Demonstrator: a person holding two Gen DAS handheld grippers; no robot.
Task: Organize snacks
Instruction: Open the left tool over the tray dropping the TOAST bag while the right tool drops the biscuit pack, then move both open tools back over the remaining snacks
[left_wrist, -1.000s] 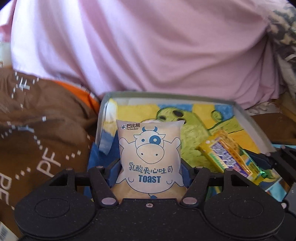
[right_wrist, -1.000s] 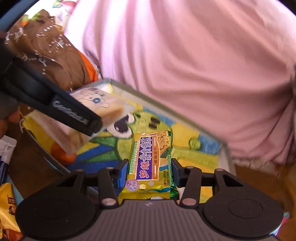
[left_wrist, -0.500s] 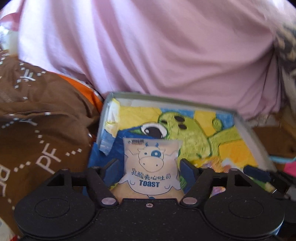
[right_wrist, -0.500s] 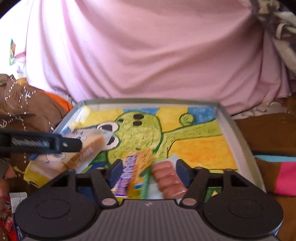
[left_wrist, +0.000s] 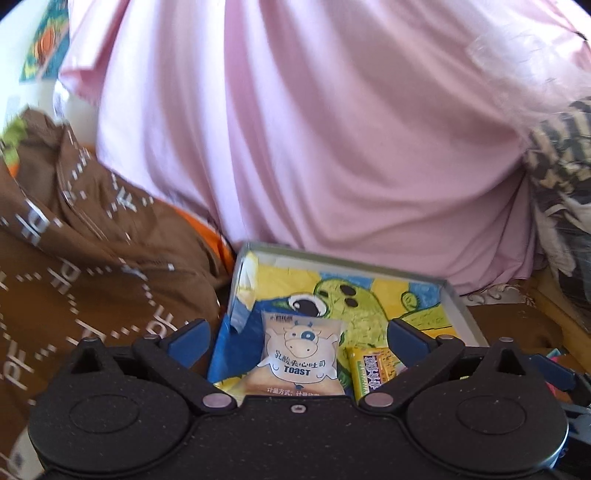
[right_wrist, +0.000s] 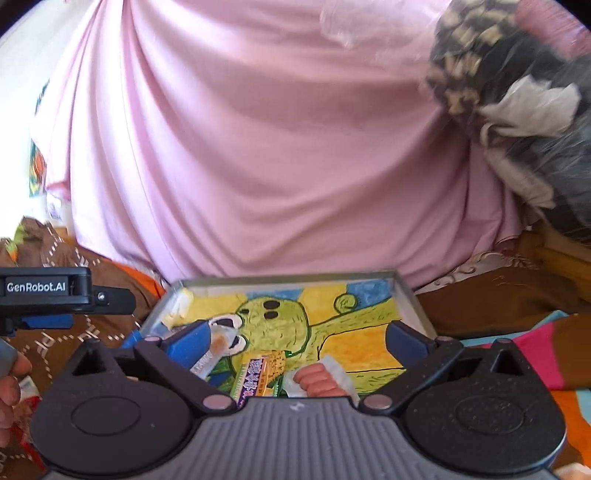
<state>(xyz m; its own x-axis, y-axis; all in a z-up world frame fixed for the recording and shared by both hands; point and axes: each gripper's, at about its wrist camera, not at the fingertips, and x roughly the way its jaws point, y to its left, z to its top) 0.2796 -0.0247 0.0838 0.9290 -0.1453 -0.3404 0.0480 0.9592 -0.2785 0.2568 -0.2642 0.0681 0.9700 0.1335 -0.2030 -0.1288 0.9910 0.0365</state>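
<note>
Toast packet (left_wrist: 301, 356), white with a blue cartoon cow, lying flat in the tray (left_wrist: 452, 295), near the left wall, on the painted green creature lining the bottom. Yellow biscuit bar (left_wrist: 371, 371) just to its right, close alongside, contact too hard to call. Left gripper (left_wrist: 297, 334) above the packet, blue fingers (left_wrist: 188, 338) spread wide, nothing pinched, packet free between them. Right gripper (right_wrist: 297, 338) likewise splayed, empty, poised over the tray's near edge. Seen from the right wrist: biscuit bar (right_wrist: 258, 374) tilted on a diagonal, pack of pink sausages (right_wrist: 319, 378) in clear wrap right beside it, toast packet (right_wrist: 218, 345) partly hidden behind the left blue finger (right_wrist: 192, 339). Pink cloth (right_wrist: 258, 147) draped behind the tray, brown patterned fabric (left_wrist: 74, 277) bunched off its left side. Part of a hand (right_wrist: 11, 384) at the far left edge.
</note>
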